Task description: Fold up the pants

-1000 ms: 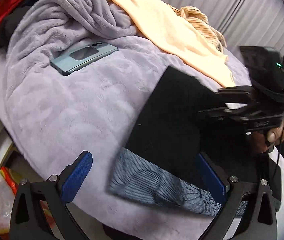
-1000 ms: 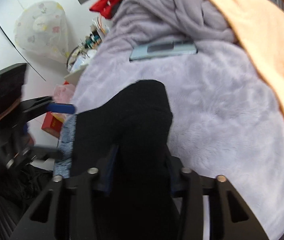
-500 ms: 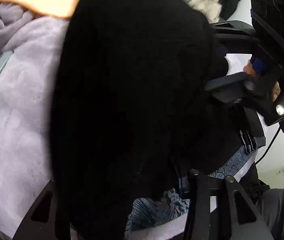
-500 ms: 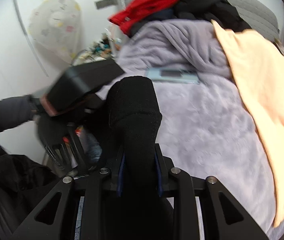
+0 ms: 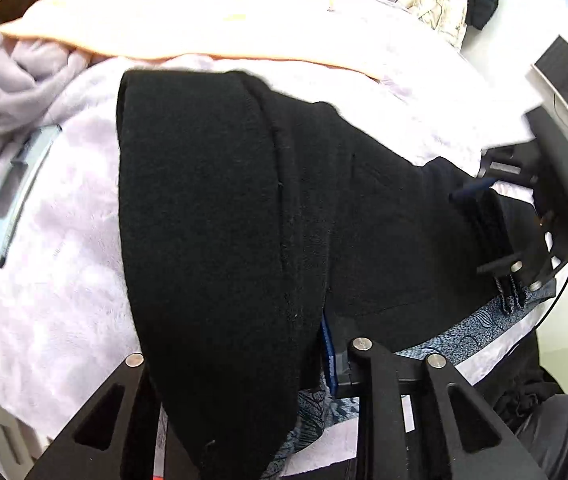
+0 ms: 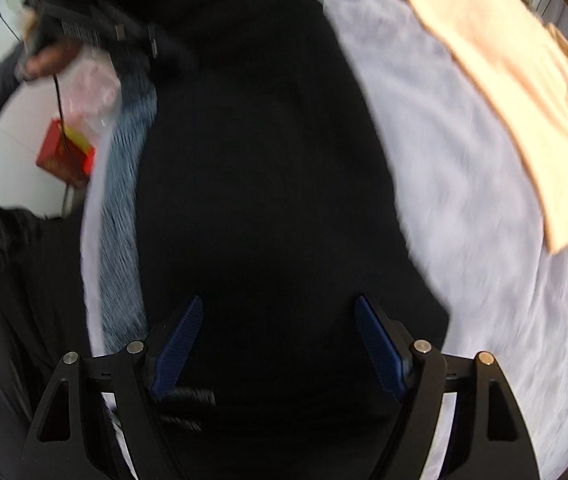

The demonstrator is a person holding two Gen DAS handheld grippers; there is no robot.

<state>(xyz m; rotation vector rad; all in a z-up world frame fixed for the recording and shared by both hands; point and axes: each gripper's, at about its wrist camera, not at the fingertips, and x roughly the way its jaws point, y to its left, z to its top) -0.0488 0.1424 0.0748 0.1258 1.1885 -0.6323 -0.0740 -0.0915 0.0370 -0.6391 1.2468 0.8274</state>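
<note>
The black pants (image 5: pixel 224 208) lie on a lilac fleece blanket (image 5: pixel 44 300), over a blue-grey patterned cloth (image 5: pixel 464 328). My left gripper (image 5: pixel 236 352) is closing on a thick fold of the pants. The fold fills the gap, hides the left finger and lies against the blue pad (image 5: pixel 330 344) of the right finger. In the right wrist view my right gripper (image 6: pixel 280 340) is opening. Its blue pads (image 6: pixel 180 344) stand wide apart above the flat pants (image 6: pixel 264 180) with nothing gripped. It also shows far right in the left wrist view, right gripper (image 5: pixel 524 240).
A phone (image 5: pixel 8 196) lies on the blanket to the left. A peach garment (image 5: pixel 204 12) covers the far side. A red box (image 6: pixel 66 152) and a plastic bag (image 6: pixel 92 88) sit on the floor beside the bed. A hand (image 6: pixel 48 60) holds the left gripper.
My left gripper, open a second ago, has closed on a fold of the pants and raised it. My right gripper has let go of the pants and spread its jaws.
</note>
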